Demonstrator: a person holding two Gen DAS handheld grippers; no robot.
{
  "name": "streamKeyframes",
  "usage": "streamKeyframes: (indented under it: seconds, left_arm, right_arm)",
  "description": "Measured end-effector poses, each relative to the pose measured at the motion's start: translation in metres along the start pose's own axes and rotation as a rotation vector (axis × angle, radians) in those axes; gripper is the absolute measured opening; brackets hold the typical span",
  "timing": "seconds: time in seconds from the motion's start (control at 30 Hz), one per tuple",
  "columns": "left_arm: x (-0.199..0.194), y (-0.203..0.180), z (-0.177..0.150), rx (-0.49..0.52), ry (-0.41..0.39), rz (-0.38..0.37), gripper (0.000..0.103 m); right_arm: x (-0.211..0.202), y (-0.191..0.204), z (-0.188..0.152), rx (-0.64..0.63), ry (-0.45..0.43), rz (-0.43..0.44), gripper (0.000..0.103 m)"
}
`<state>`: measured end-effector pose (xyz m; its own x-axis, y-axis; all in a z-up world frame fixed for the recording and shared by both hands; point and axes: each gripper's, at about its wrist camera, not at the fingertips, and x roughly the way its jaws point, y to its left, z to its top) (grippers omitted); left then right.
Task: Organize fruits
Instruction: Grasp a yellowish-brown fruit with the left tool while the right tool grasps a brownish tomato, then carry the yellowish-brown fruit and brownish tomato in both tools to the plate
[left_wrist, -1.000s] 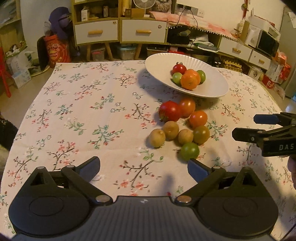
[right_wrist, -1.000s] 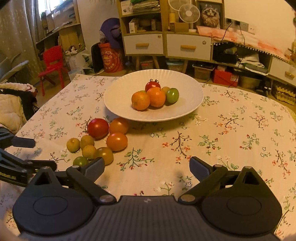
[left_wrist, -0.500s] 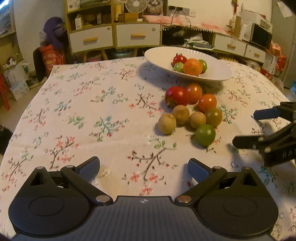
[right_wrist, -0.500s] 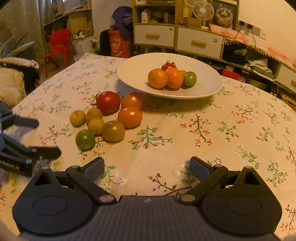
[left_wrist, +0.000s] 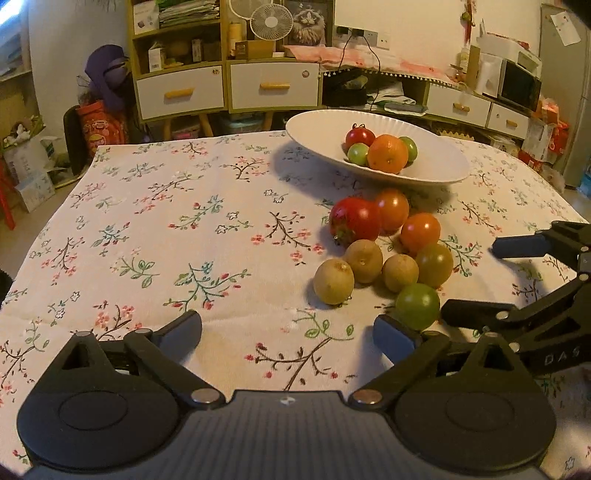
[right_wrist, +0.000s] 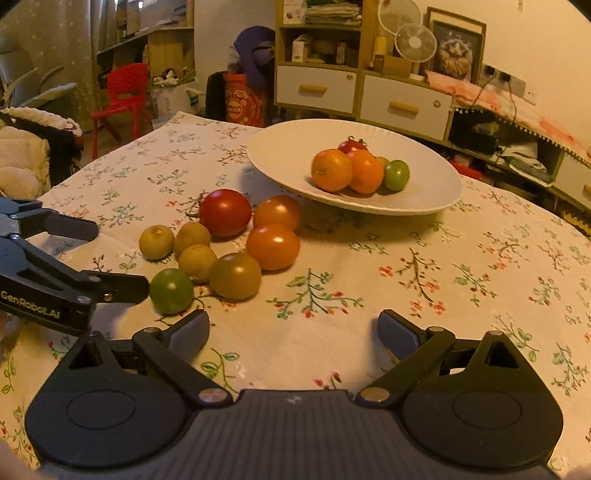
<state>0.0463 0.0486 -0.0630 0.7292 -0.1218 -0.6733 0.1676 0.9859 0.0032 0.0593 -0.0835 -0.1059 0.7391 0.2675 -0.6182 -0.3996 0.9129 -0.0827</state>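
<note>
A white bowl (left_wrist: 310, 127) (right_wrist: 280, 155) holds an orange (left_wrist: 388, 153), a red tomato (left_wrist: 359, 136) and green tomatoes. In front of it on the floral cloth lies a cluster: a red tomato (left_wrist: 355, 218) (right_wrist: 225, 211), orange tomatoes (left_wrist: 420, 230) (right_wrist: 273, 246), three kiwis (left_wrist: 333, 281) (right_wrist: 156, 242), a brownish tomato (right_wrist: 235, 275) and a green tomato (left_wrist: 418, 305) (right_wrist: 171, 290). My left gripper (left_wrist: 287, 334) is open and empty, just short of the cluster. My right gripper (right_wrist: 293, 329) is open and empty, to the right of the green tomato.
The right gripper also shows in the left wrist view (left_wrist: 476, 280) beside the cluster; the left gripper shows in the right wrist view (right_wrist: 110, 258). Cabinets with drawers (left_wrist: 271, 86), a red chair (right_wrist: 122, 99) and clutter stand beyond the table's far edge.
Both grippers have moved closer to the fruit cluster and lower toward the table. Both stay open. The fruits have not moved.
</note>
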Motion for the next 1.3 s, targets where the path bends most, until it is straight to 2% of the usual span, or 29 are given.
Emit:
streamKeyframes:
  seconds: [0.13,0.27,0.6,0.67,0.93,1.07,1.2,1.3]
  left_arm:
    - [0.001,-0.005,0.003,0.002,-0.016,-0.007,0.083]
    - [0.002,-0.009,0.006,0.009,-0.025,-0.016,0.070]
    - [0.004,-0.014,0.009,0.018,-0.037,-0.034,0.052]
    - [0.004,-0.015,0.009,0.021,-0.038,-0.040,0.049]
    - [0.004,-0.018,0.010,0.030,-0.038,-0.061,0.034]
    - [0.005,-0.020,0.011,0.039,-0.035,-0.071,0.023]
    - [0.005,-0.020,0.013,0.033,-0.025,-0.068,0.016]
    - [0.004,-0.020,0.013,0.031,-0.016,-0.068,0.015]
  right_arm:
    - [0.002,0.005,0.003,-0.014,-0.010,0.025,0.088]
    - [0.002,0.009,0.007,-0.026,-0.016,0.051,0.073]
    - [0.003,0.013,0.012,-0.037,-0.020,0.082,0.053]
    - [0.004,0.013,0.013,-0.036,-0.019,0.093,0.046]
    - [0.003,0.017,0.014,-0.038,-0.019,0.120,0.037]
    - [0.003,0.016,0.016,-0.034,-0.012,0.138,0.029]
    - [0.002,0.014,0.016,-0.028,-0.007,0.146,0.028]
    - [0.001,0.015,0.016,-0.027,-0.006,0.142,0.028]
